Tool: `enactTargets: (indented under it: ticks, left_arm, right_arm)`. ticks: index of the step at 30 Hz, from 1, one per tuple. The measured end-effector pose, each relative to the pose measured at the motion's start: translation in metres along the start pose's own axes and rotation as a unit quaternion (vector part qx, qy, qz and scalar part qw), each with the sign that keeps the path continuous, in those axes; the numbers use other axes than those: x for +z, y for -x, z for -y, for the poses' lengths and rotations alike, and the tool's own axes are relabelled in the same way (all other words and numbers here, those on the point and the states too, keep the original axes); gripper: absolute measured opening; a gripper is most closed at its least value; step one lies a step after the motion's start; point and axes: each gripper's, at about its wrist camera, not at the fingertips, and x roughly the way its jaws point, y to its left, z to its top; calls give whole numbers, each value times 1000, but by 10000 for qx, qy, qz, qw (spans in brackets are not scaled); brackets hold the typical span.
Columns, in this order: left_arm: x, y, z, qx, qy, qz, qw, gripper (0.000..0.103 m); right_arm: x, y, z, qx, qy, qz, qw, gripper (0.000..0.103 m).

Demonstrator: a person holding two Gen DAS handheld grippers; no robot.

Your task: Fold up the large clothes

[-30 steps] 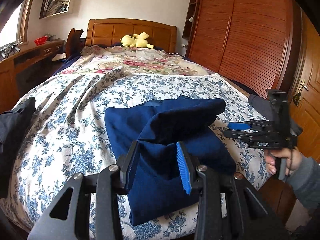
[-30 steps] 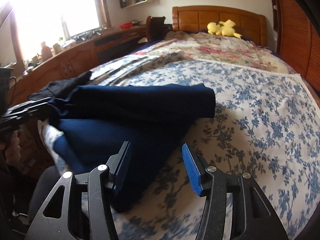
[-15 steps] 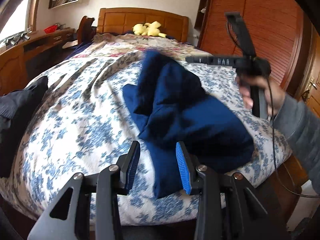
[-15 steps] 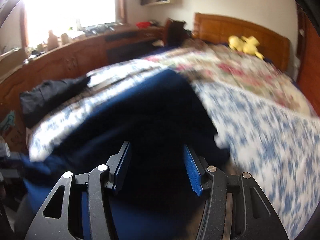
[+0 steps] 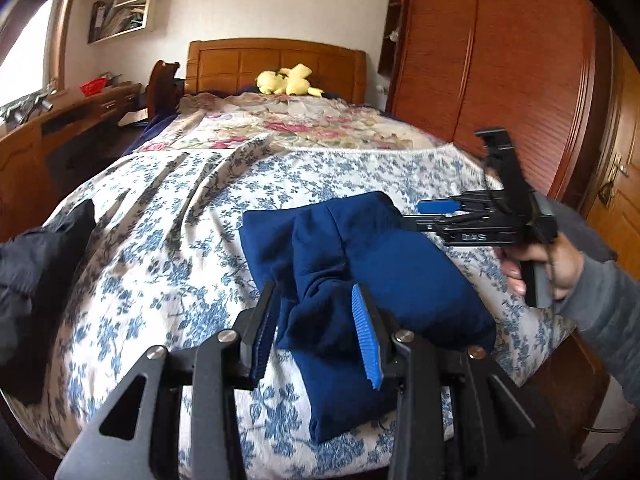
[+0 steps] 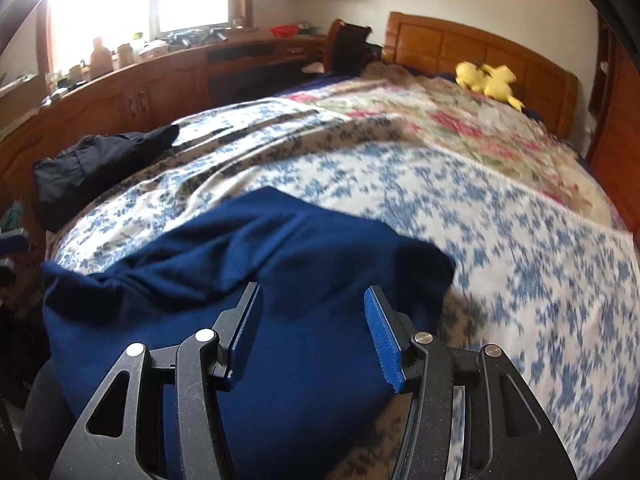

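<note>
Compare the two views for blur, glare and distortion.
Left wrist view: sharp, evenly lit; fisheye bows the brown wooden wardrobe. Right wrist view: the bright window is blown out, and motion blur smears the blue-flowered white bedspread and the folded navy-blue garment.

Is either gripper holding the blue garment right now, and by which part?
Neither. The left gripper and right gripper stand open over the folded blue garment, gripping nothing.
</note>
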Motion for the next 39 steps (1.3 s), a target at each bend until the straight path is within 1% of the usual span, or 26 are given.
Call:
enactTargets:
  ticks: [3, 6, 8, 9, 10, 12, 14, 17, 19, 21, 24, 27, 32, 34, 38, 39]
  left_arm:
    - [-3, -15, 4, 32, -97, -262, 9996, 36]
    - [-11, -24, 3, 108, -26, -472, 9988, 35]
    - [-15, -24, 2, -19, 18, -496, 9988, 34]
    - [-17, -23, 2, -112, 18, -505, 9987, 12]
    - [-18, -23, 3, -193, 8, -566, 9982, 6]
    - [-21, -19, 6, -254, -40, -579, 9980, 4]
    - [-21, -8, 11, -115, -82, -440, 9989, 3]
    - [-21, 20, 11, -168, 152, -115, 9997, 3]
    - [-26, 34, 12, -172, 218, -6, 9996, 3]
    - [-39, 41, 11, -118, 265, -58, 9996, 3]
    - [-61, 36, 2, 69, 361, -236, 9990, 3]
    - [-75, 27, -10, 47, 610, -358, 9975, 3]
    - [-73, 30, -4, 75, 499, -263, 9984, 4]
    - [-72, 31, -2, 94, 465, -255, 9985, 8]
    - [-69, 37, 1, 229, 435, -199, 9986, 10]
    - [-69, 40, 2, 252, 429, -184, 9986, 12]
  right_arm:
    - [-7, 7, 1, 24, -31, -22, 10000, 53]
    - [-10, 15, -1, 107, -37, -3, 9999, 53]
    - [-13, 19, -3, 144, -7, 20, 9999, 53]
    - [-14, 21, -4, 168, 8, 31, 9999, 53]
    - [-14, 22, -5, 187, 16, 36, 9998, 53]
    - [-15, 24, -8, 226, 32, 40, 9997, 53]
    - [-15, 25, -9, 240, 33, 27, 9997, 53]
    - [-16, 30, -12, 250, 60, 21, 9997, 53]
    - [-16, 35, -14, 296, 85, 38, 9995, 52]
    - [-16, 40, -18, 371, 76, 61, 9993, 52]
    - [-18, 45, -26, 517, 145, 83, 9985, 51]
    - [-21, 44, -38, 657, 220, 20, 9976, 51]
    - [-29, 26, -46, 662, 250, -252, 9972, 51]
    - [-36, 16, -43, 604, 203, -426, 9971, 52]
    - [-49, 5, -38, 610, 145, -558, 9965, 52]
    - [-50, 4, -38, 605, 139, -567, 9965, 52]
